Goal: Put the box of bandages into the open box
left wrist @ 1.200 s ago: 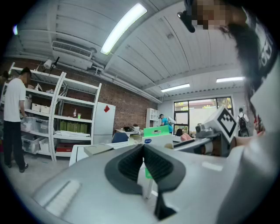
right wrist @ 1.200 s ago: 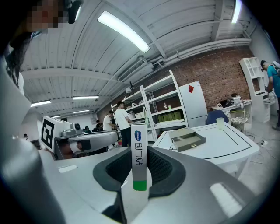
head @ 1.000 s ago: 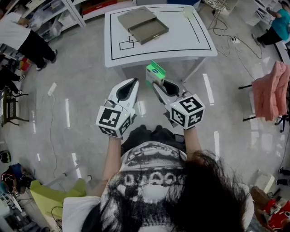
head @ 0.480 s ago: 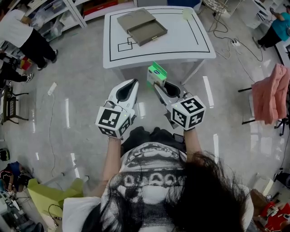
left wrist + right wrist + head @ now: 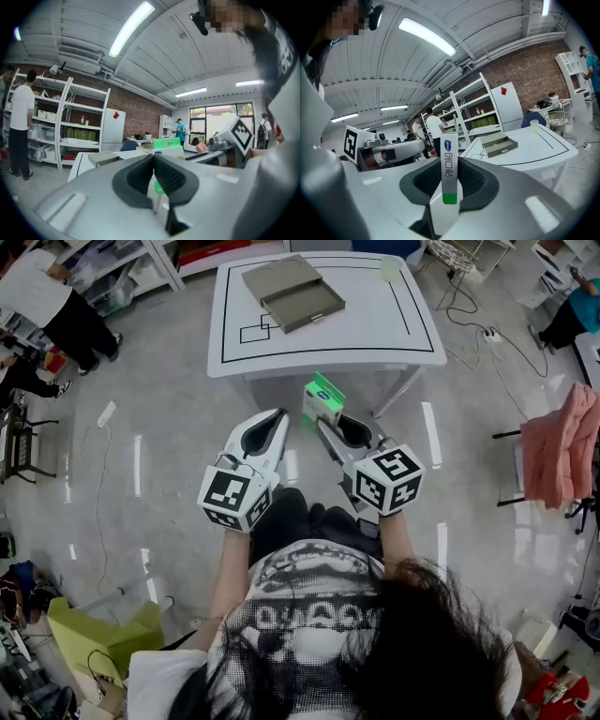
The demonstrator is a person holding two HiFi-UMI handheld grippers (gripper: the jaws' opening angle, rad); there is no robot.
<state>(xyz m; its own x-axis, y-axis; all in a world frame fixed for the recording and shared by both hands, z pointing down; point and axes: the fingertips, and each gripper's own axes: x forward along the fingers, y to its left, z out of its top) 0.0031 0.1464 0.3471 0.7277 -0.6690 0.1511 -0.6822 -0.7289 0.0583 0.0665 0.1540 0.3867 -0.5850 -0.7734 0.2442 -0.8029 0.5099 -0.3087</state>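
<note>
1. The left gripper (image 5: 270, 420) is hanging empty, its jaws pressed together; it is best kept aside.
2. The open box (image 5: 307, 304) is sitting on the white table (image 5: 328, 351), well ahead.
3. The right gripper (image 5: 325, 424) is clamping the box of bandages (image 5: 322, 397) upright, short of the table. A good placement is probably lowering it inside the open box before letting go.

My head camera looks steeply down: counter (image 5: 412, 324) at the frame's top, left gripper (image 5: 278, 414) and right gripper (image 5: 322, 424) at centre. Each gripper's camera looks nearly level along its jaws, close behind them; all three views share the counter.
</note>
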